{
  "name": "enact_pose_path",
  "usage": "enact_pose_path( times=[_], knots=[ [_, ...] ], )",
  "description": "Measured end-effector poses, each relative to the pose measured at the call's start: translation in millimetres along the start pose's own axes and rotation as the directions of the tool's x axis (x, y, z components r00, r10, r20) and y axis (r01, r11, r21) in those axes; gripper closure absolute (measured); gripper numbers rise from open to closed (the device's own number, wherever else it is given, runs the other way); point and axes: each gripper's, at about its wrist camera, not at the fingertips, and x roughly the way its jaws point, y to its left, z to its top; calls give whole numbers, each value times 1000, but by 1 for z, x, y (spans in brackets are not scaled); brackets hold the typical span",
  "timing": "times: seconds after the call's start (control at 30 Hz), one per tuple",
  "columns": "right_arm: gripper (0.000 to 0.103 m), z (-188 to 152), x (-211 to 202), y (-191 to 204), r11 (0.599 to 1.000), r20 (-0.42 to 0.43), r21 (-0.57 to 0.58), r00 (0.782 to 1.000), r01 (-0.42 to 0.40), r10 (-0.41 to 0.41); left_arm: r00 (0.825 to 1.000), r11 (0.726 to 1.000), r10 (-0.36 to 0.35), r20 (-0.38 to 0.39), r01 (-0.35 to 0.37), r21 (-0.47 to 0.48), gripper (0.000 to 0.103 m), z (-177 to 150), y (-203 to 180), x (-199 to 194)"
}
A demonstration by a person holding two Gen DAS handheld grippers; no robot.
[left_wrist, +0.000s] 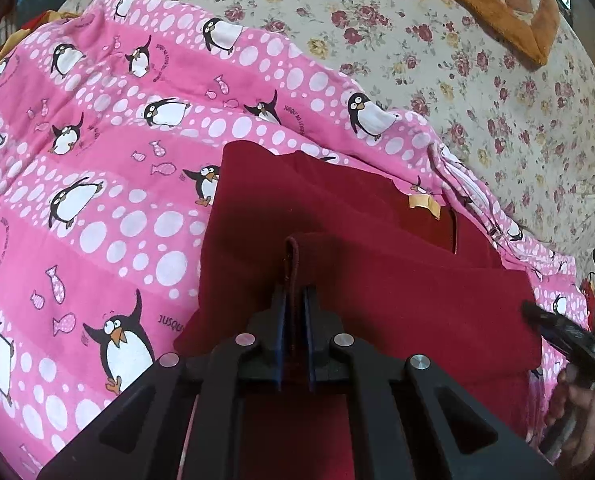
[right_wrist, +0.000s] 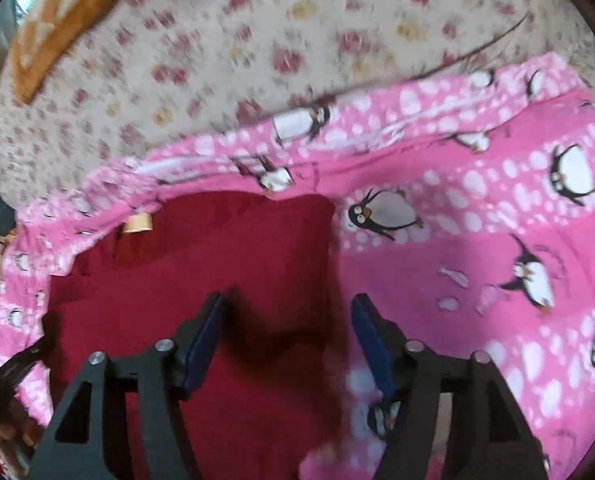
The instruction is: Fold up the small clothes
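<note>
A dark red garment (left_wrist: 337, 220) with a tan label (left_wrist: 423, 202) lies partly folded on a pink penguin blanket (left_wrist: 97, 160). My left gripper (left_wrist: 295, 292) is shut on a raised hem fold of that garment, which stands up between the blue pads. The right gripper (left_wrist: 557, 332) shows at the right edge of the left wrist view, just past the garment's near corner. In the blurred right wrist view the right gripper (right_wrist: 289, 304) is open with nothing between its pads. It hovers over the red garment (right_wrist: 217, 248) by its right edge, with the label (right_wrist: 137, 224) farther back.
The pink blanket (right_wrist: 477, 240) covers a bed with a floral sheet (left_wrist: 417, 40) behind it. An orange patterned cushion (left_wrist: 497, 12) lies at the far edge of the bed. A hand (left_wrist: 581, 408) holds the right gripper at lower right. More clothes are piled at the far left (left_wrist: 13, 40).
</note>
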Motion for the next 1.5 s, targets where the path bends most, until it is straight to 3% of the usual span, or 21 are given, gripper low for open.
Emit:
enact_pose_path(
  times=[0.03, 0.1, 0.2, 0.23, 0.3, 0.37, 0.5, 0.6, 0.73, 0.97, 1.1, 1.33, 1.5],
  knots=[
    [70, 1, 6, 1, 1000, -4, -18, 1000, 4, -4, 1000, 1000, -4, -1, 4, -2, 103, 0, 0, 0],
    [86, 0, 2, 2, 999, 37, -31, 999, 13, -12, 1000, 1000, -5, -1, 5, -2, 103, 1, 1, 0],
    [88, 0, -1, -4, 991, 109, -58, 988, 117, -111, 1000, 1000, 15, -19, -15, 4, 103, 0, 0, 7],
    [88, 0, 9, -9, 984, 85, -67, 984, 164, -158, 999, 1000, 21, -35, -21, 8, 103, -1, -1, 11],
    [88, -3, 18, -12, 980, 62, -94, 983, 176, -171, 998, 998, 48, -33, -47, 35, 103, -3, -5, 14],
    [87, -4, 4, -6, 974, 101, -118, 978, 195, -183, 998, 997, 62, -24, -60, 55, 103, -5, -7, 12],
    [62, -14, -30, -2, 988, 117, -79, 986, 132, -122, 998, 997, 62, -26, -61, 52, 103, -6, -6, 10],
    [61, -29, -44, 4, 988, 93, -93, 989, 120, -112, 998, 997, 59, -27, -58, 49, 103, -7, -6, 10],
    [60, -46, -24, 4, 979, 1, -131, 988, 155, -156, 998, 996, 63, -20, -62, 69, 102, -8, -10, 12],
    [54, -55, -57, 3, 984, 28, -116, 990, 137, -135, 996, 989, 91, 6, -91, 119, 97, -17, -18, 5],
    [40, -69, -73, 9, 988, 19, -141, 998, 68, -66, 996, 991, 85, 14, -86, 100, 93, -22, -18, -2],
    [39, -102, -57, 21, 990, -85, -140, 996, 20, -33, 995, 984, 95, 15, -96, 147, 88, -38, -17, -15],
    [39, -122, -69, 22, 982, -61, -188, 997, 36, -48, 995, 986, 88, -47, -81, 143, 87, -55, -10, -27]
  ],
)
